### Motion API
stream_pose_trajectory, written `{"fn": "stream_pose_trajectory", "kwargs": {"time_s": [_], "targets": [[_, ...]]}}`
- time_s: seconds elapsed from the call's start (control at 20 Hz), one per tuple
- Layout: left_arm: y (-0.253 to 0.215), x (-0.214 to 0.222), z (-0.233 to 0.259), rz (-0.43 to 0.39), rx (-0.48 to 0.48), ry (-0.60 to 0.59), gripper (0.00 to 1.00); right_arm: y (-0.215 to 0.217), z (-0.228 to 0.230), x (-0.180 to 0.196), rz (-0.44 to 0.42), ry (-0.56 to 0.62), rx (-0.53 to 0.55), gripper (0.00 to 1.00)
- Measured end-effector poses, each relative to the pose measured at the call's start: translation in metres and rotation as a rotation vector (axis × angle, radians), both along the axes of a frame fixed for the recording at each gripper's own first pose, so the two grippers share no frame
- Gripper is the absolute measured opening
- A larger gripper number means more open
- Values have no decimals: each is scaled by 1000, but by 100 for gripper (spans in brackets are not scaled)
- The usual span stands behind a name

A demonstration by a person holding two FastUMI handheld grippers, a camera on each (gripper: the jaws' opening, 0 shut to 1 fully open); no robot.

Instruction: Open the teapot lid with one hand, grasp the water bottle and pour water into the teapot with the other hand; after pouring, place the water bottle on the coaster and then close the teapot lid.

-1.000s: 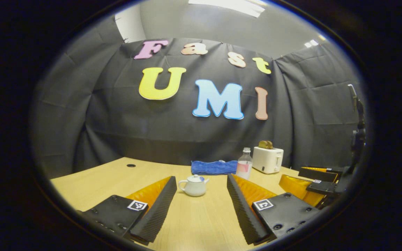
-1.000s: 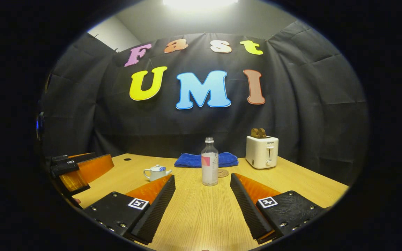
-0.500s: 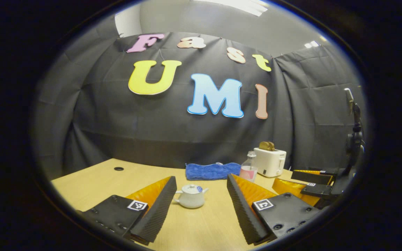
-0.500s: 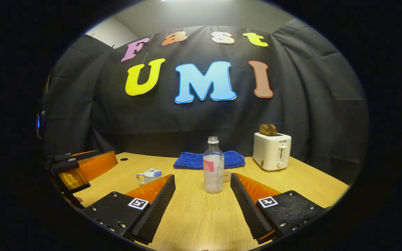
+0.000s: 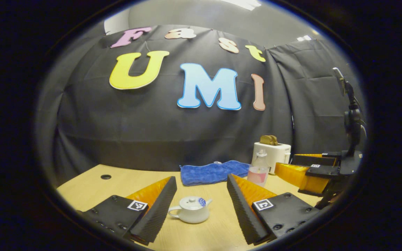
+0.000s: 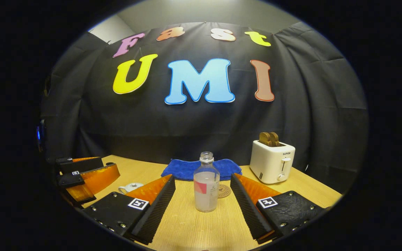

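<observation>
Setting: staged recording booth, mock kitchen corner. Your evidence: black cloth wall (image 6: 291, 115) draped on all sides, pale wooden table (image 6: 201, 226), white toaster (image 6: 272, 161) far right, blue towel (image 6: 190, 168) at far edge.

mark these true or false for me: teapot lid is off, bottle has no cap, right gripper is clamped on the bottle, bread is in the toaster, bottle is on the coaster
1. The small white ceramic teapot has its lid off. False: the lid sits on it.
2. The clear plastic water bottle has no cap. True.
3. The right hand-held gripper is shut on the bottle. False: its fingers are spread, with the bottle standing free between them.
4. Brown bread slices stick out of the white toaster. True.
5. The bottle stands on the round brown coaster. False: the coaster lies just behind it.
</observation>
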State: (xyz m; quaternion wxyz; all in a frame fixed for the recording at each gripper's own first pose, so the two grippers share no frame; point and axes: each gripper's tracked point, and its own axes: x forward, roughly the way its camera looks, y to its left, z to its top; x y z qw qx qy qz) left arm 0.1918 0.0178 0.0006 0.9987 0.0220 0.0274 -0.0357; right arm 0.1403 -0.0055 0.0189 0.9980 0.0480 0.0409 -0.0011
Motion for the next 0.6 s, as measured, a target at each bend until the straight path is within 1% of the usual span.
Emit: {"fn": "stream_pose_trajectory", "kwargs": {"time_s": [0.05,0.15,0.25,0.35,0.45,0.6], "targets": [[7,14,-2,1,8,1,93,1,-2,9,-3,11,24,98],[14,38,-9,-1,-11,14,93,3,-11,26,-8,34,64,98],[21,53,-17,-3,-29,18,93,4,-23,40,-19,53,91,98],[25,64,-23,-1,-24,19,93,1,-38,52,-40,72,82,98],[20,75,-33,-21,-37,23,93,-7,-53,59,-71,94,50,98],[24,87,-51,-28,-45,44,93,-6,-74,67,-55,119,49,98]]}}
